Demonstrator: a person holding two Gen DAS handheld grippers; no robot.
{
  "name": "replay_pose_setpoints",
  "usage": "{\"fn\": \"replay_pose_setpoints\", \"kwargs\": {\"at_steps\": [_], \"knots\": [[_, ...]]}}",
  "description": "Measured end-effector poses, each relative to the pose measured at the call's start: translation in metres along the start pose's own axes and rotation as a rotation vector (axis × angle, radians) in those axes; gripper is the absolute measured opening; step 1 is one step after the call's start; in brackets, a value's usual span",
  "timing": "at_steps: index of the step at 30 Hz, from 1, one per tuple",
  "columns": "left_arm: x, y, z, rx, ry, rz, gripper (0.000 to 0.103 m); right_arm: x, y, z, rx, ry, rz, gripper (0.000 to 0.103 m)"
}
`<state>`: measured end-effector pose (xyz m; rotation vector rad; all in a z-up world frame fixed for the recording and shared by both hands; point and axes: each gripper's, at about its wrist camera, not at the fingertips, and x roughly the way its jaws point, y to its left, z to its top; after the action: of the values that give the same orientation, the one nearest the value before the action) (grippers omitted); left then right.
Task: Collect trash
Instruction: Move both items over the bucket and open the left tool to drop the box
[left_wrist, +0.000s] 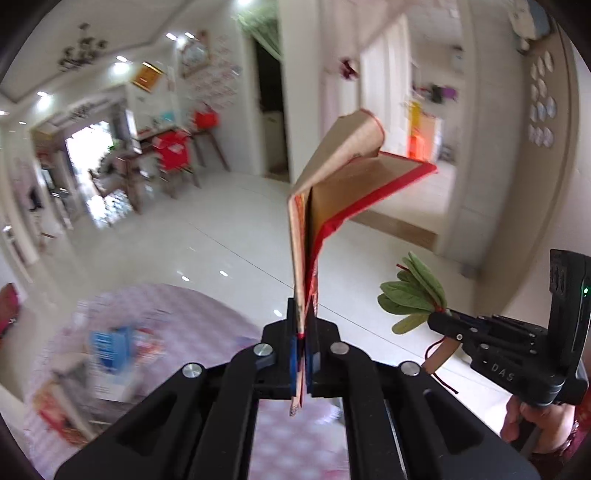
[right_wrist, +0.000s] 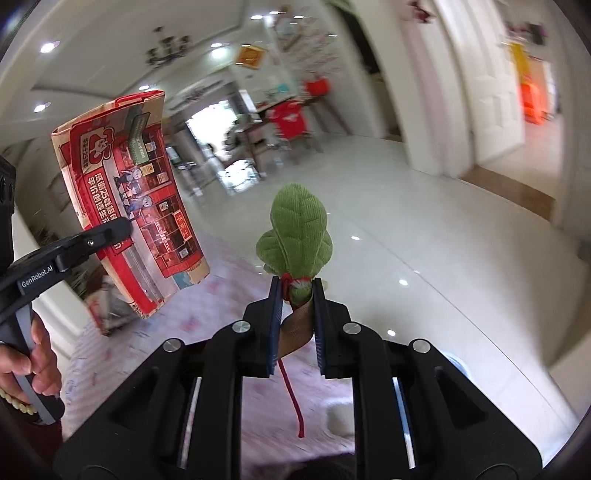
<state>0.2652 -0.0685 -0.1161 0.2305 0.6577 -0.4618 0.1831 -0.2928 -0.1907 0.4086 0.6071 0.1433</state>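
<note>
Step in hand: carrying collected items. The left gripper (left_wrist: 306, 325) is clamped on a flattened red carton (left_wrist: 351, 177); the right gripper (right_wrist: 295, 295) pinches a green felt leaf ornament (right_wrist: 297, 229) by its stem. Both are held above the floor. Next move likely requires locating a bin; none is visible.

The items on the round pink patterned table (left_wrist: 184, 314) smear into blur; only a blue box-like shape (left_wrist: 105, 349) shows. The distant dining area with red-covered chairs (right_wrist: 290, 118) is blurred. The flattened red printed cardboard carton's (right_wrist: 129, 206) lettering is partly legible.
</note>
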Motion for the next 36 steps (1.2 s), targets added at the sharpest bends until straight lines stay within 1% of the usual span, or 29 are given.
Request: {"fn": "replay_pose_setpoints", "kwargs": {"at_steps": [2,5,7,9,12,13,14,16,17,18,19,21,23,29,36], "knots": [[0.029,-0.026,-0.008,0.012,0.055,-0.056,0.003,-0.006,-0.023,-0.011,0.029,0.004,-0.039,0.016],[0.066,-0.054,-0.021,0.025,0.132,-0.104,0.003,-0.015,-0.059,-0.026,0.076,0.009,-0.110,0.016],[0.102,-0.074,-0.032,0.022,0.206,-0.144,0.003,-0.018,-0.078,-0.035,0.111,0.012,-0.134,0.016],[0.126,-0.086,-0.038,0.006,0.245,-0.158,0.003,-0.020,-0.094,-0.044,0.135,0.008,-0.159,0.016],[0.156,-0.108,-0.048,-0.013,0.298,-0.212,0.004,-0.024,-0.116,-0.052,0.168,0.004,-0.194,0.016],[0.163,-0.113,-0.049,-0.012,0.308,-0.225,0.004,-0.024,-0.118,-0.053,0.176,0.001,-0.203,0.016],[0.168,-0.119,-0.052,-0.012,0.323,-0.238,0.008,-0.025,-0.125,-0.056,0.187,-0.002,-0.215,0.016],[0.186,-0.131,-0.055,-0.013,0.370,-0.251,0.031,-0.024,-0.134,-0.059,0.204,-0.002,-0.229,0.016],[0.195,-0.136,-0.057,-0.014,0.385,-0.224,0.061,-0.022,-0.136,-0.059,0.209,0.000,-0.232,0.016],[0.197,-0.137,-0.059,-0.017,0.383,-0.199,0.073,-0.020,-0.140,-0.060,0.214,0.003,-0.235,0.016],[0.199,-0.137,-0.063,-0.025,0.379,-0.185,0.073,-0.018,-0.143,-0.061,0.218,0.009,-0.236,0.016],[0.204,-0.137,-0.068,-0.037,0.396,-0.194,0.073,-0.015,-0.139,-0.060,0.216,0.019,-0.235,0.016],[0.205,-0.137,-0.073,-0.036,0.403,-0.173,0.073,-0.011,-0.137,-0.062,0.215,0.029,-0.231,0.016],[0.191,-0.115,-0.071,-0.041,0.395,-0.158,0.073,0.002,-0.131,-0.062,0.214,0.051,-0.208,0.016],[0.181,-0.105,-0.067,-0.057,0.376,-0.148,0.073,0.007,-0.125,-0.062,0.201,0.058,-0.200,0.016]]}}
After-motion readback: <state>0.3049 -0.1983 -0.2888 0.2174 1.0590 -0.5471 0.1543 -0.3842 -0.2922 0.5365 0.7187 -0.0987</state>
